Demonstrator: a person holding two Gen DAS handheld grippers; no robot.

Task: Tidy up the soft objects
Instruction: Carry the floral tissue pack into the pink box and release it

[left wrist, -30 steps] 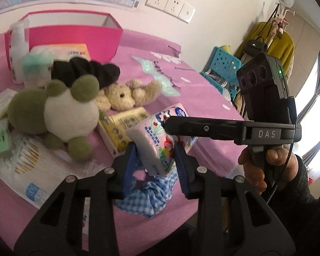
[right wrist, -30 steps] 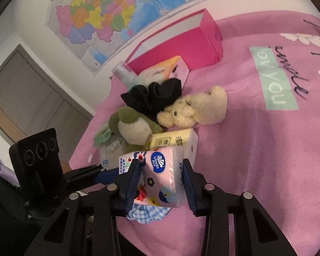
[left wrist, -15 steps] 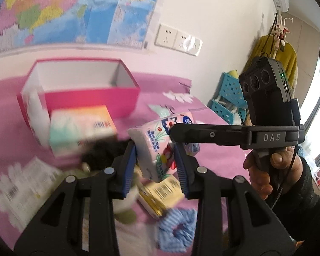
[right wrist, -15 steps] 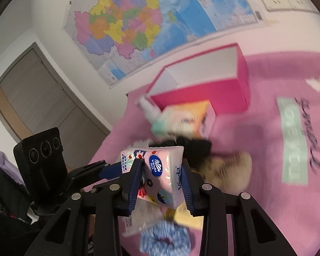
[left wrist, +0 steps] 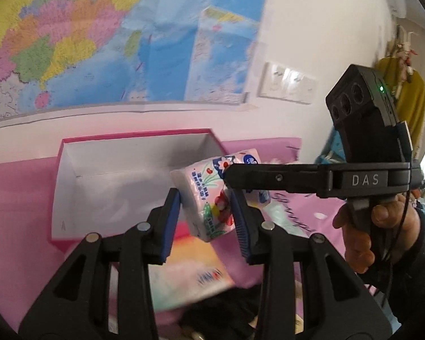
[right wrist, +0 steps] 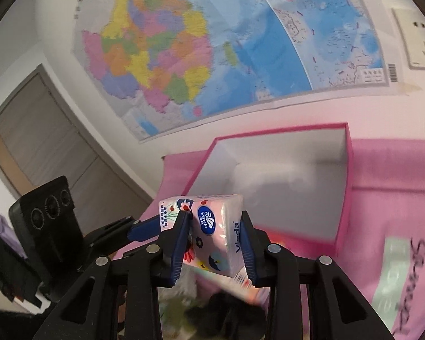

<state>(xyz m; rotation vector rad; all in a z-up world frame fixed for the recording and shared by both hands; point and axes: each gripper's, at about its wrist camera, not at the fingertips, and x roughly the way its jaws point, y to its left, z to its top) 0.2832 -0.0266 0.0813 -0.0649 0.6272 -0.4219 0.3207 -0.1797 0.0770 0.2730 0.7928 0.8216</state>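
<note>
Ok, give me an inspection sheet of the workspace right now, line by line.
Surface: pink cloth with lettering.
Job's things: floral tissue pack held above the near edge of the open pink box; box interior looks empty.
Clutter: larger tissue pack, black fabric, both blurred.
Grippers: left gripper and right gripper both clamp the pack.
Cables: thin black cable by the right hand.
Surroundings: wall map, sockets, door.
</note>
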